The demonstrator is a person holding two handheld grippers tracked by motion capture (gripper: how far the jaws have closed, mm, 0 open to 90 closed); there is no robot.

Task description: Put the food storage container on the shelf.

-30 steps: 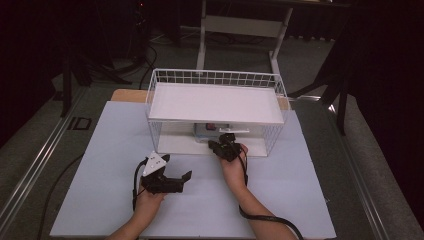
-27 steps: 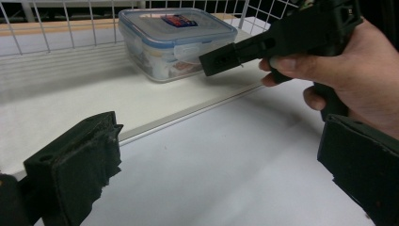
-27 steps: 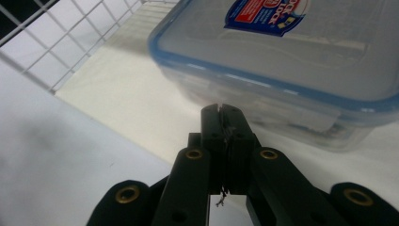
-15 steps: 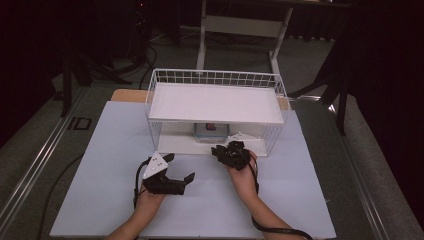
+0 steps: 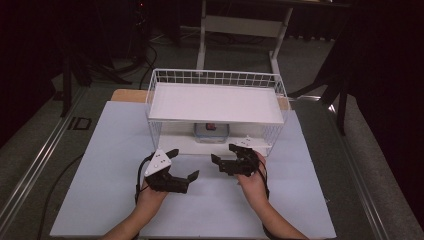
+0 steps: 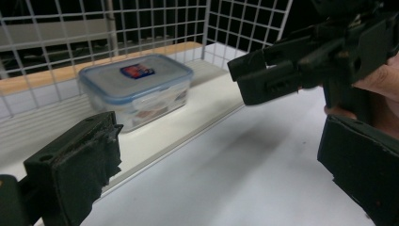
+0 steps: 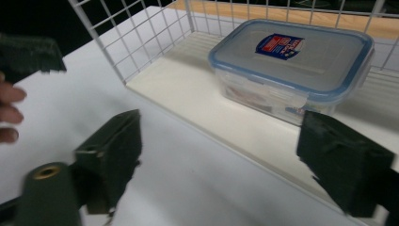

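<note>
Since the earlier frames, the right gripper (image 5: 229,159) has drawn back out of the lower level of the white wire rack (image 5: 216,80) toward the person, and its jaws have just been opening, with nothing between them; the left gripper (image 5: 182,165) has kept its place on the near side. The jaws of the right gripper now stand wide apart and empty, pointing toward the left gripper above the white table (image 5: 115,145) surface just in front of the rack. The jaws of the left gripper are likewise apart and hold nothing; in the left gripper view the right gripper (image 6: 263,77) appears just ahead, near but not touching.

The clear rectangular plastic food box with a blue-rimmed snap lid and a red-and-blue label (image 7: 294,61) sits flat on the white bottom board (image 7: 202,101) of the rack, under the white upper shelf (image 5: 215,102), roughly midway along the rack's width. It stands upright with its lid on, set back from the front edge of the board and apart from both grippers. In the left gripper view the same box (image 6: 136,87) lies beyond the left jaw, with wire mesh behind it and to one side.
</note>
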